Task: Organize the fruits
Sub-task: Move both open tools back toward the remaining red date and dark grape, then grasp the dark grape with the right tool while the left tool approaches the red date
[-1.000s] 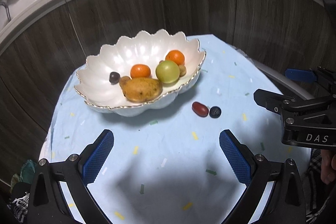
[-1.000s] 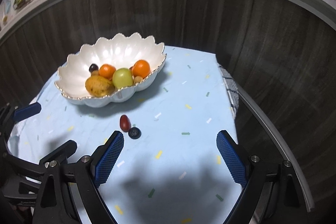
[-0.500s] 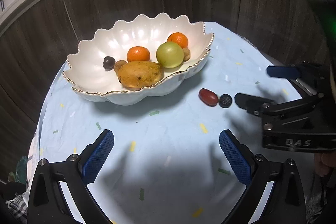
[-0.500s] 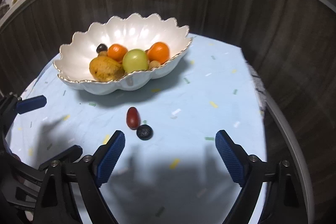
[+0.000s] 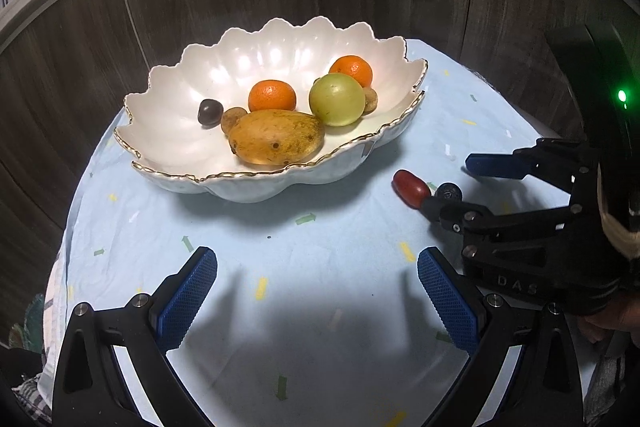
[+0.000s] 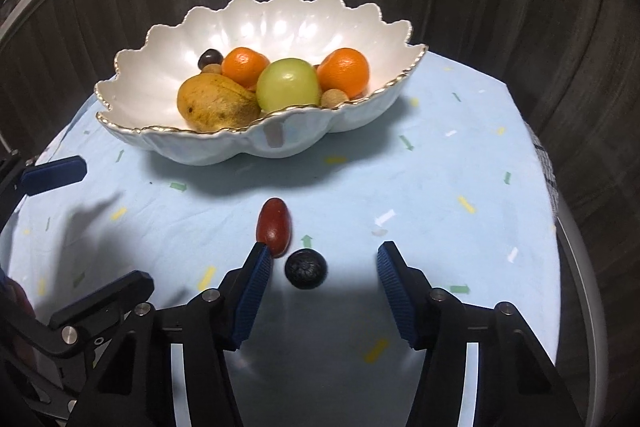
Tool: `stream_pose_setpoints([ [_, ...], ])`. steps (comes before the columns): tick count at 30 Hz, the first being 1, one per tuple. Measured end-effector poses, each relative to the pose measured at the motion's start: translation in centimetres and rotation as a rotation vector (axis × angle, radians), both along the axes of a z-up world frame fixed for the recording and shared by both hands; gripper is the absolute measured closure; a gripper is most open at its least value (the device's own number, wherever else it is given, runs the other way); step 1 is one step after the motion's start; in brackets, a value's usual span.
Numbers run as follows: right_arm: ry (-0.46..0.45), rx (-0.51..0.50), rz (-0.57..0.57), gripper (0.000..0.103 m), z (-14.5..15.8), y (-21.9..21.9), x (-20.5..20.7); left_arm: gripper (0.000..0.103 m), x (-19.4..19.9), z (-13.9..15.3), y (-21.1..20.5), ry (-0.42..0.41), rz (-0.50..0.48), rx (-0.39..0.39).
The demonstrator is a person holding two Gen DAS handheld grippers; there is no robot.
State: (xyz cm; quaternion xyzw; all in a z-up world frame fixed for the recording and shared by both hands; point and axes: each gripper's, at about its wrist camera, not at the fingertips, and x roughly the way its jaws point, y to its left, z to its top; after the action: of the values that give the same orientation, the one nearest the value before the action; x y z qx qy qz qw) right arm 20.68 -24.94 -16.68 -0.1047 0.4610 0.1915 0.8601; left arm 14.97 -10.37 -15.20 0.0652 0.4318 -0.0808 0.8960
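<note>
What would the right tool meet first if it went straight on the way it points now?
Probably the small dark round fruit on the blue cloth, which lies between the closing jaws of the right tool. The red oval fruit sits beside its left finger.

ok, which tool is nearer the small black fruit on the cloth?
Right tool: its closing jaws straddle the black fruit, not yet touching. Left tool hangs open, well short of it.

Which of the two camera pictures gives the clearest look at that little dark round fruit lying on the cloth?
The right wrist view: the dark round fruit lies whole and close between the right gripper's closing fingers, untouched. In the left wrist view the dark round fruit is small and partly hidden behind that gripper's finger.
</note>
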Motion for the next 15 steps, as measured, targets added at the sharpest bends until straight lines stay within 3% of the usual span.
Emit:
stream_pose_setpoints([
  [7, 0.000, 0.012, 0.023, 0.059, -0.36, 0.29, -0.38, 0.001, 0.16, -0.29, 0.16, 0.007, 0.004, -0.003],
  [15, 0.003, 0.031, 0.034, 0.080, -0.29, 0.28, -0.69, 0.001, 0.12, -0.18, 0.09, 0.006, 0.007, 0.004],
])
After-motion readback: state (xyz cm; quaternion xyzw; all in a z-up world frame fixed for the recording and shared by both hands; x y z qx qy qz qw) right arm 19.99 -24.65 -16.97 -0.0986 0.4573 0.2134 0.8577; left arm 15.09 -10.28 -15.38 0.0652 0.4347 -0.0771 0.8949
